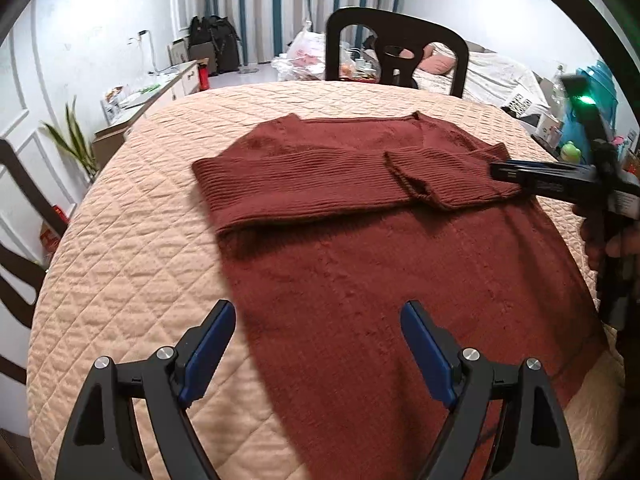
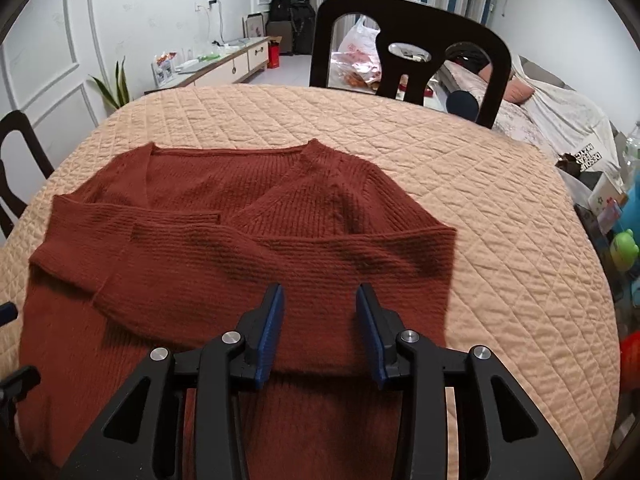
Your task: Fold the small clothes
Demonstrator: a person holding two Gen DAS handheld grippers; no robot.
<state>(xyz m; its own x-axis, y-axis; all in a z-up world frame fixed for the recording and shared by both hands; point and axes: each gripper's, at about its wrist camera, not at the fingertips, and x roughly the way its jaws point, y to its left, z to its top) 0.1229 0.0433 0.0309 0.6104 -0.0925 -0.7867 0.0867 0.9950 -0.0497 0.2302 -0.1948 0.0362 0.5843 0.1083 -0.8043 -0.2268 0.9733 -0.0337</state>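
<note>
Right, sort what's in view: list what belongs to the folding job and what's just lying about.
For the job:
- rust-red sweater, sleeves folded across its chest
- quilted table cover it lies on
- left gripper, jaws open
- right gripper, jaws open

Lying about:
- black chair
- plastic bag
- potted plant
- green frog toy

Rust-red ribbed knit sweater (image 2: pixel 248 240) flat on the quilted cloth; both sleeves folded across the chest
</note>
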